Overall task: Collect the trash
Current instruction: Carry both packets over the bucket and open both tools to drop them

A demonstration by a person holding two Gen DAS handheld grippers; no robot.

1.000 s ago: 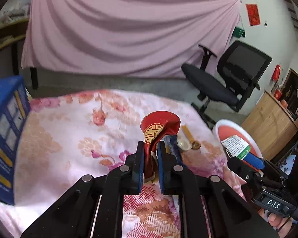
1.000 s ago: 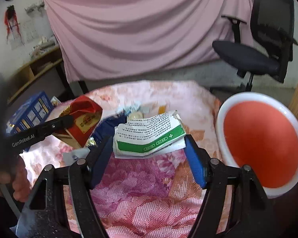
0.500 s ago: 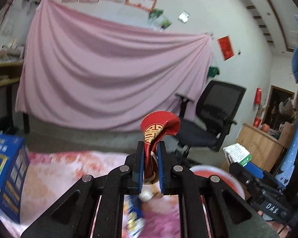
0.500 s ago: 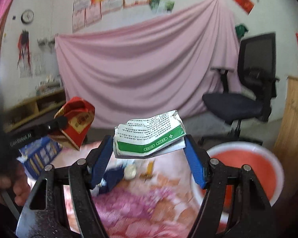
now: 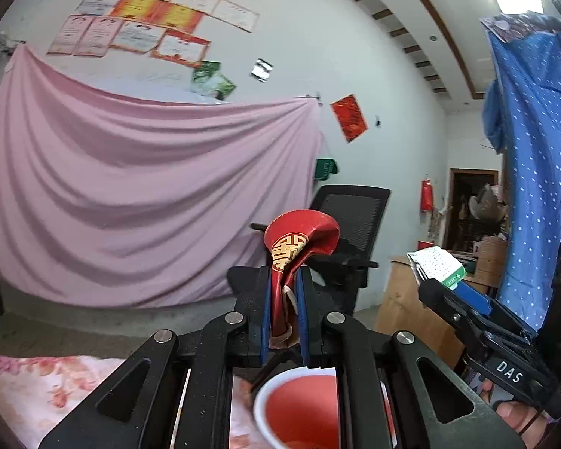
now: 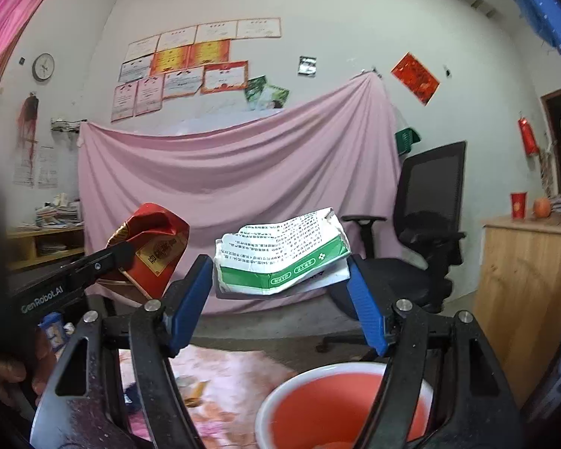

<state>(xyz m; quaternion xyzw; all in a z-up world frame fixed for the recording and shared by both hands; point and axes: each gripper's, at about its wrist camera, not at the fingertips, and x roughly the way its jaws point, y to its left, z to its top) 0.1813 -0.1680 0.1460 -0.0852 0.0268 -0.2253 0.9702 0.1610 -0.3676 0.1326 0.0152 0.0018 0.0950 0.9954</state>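
Observation:
My left gripper (image 5: 283,299) is shut on a crumpled red packet with gold print (image 5: 297,237), held high and level; the same red packet (image 6: 157,243) shows at the left of the right wrist view. My right gripper (image 6: 280,273) holds a crushed white and green box (image 6: 280,258) between widely spread blue pads, seen too as the white and green box (image 5: 435,265) at the right of the left wrist view. A red basin with a white rim (image 5: 299,408) sits low under the left gripper; this basin (image 6: 340,400) lies below the right gripper as well.
A table with a pink floral cloth (image 6: 220,385) carries small bits of litter (image 6: 194,389). Behind stand a black office chair (image 6: 426,232), a wooden cabinet (image 6: 523,292) and a pink drape on the wall (image 5: 131,205). A hand (image 6: 3,370) grips the left tool.
Both grippers have risen from the table and tilted up to level, each still carrying its piece of trash. The table has dropped low in both views, and the basin now lies under the grippers.

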